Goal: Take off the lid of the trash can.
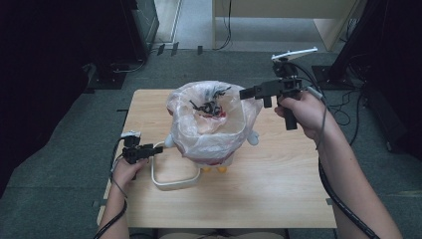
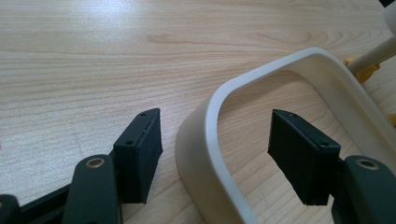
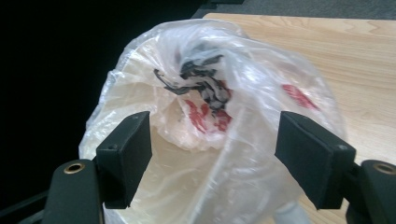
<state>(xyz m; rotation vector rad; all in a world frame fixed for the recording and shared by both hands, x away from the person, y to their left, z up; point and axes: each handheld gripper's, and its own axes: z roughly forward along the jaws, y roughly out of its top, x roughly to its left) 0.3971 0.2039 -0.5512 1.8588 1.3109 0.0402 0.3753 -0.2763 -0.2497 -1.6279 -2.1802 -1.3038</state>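
Mid-frame in the high view: small white bin (image 1: 211, 149) lined with a clear plastic bag (image 1: 209, 124), its white loop handle (image 1: 171, 177) lying on the table (image 1: 278, 189) toward lower left. Left gripper (image 1: 152, 150) straddles the handle, jaws apart and not pinching, so it looks like a brace only; right gripper (image 1: 247, 93) hovers wide and empty at the bag's upper-right rim. Step looks like bagging the bin: next, right closes on the film and pulls it over the rim while left clamps the handle.

Black tongs (image 1: 149, 151) – 2 ribbed pads (image 2: 147, 140), brass rivets, trailing cables.
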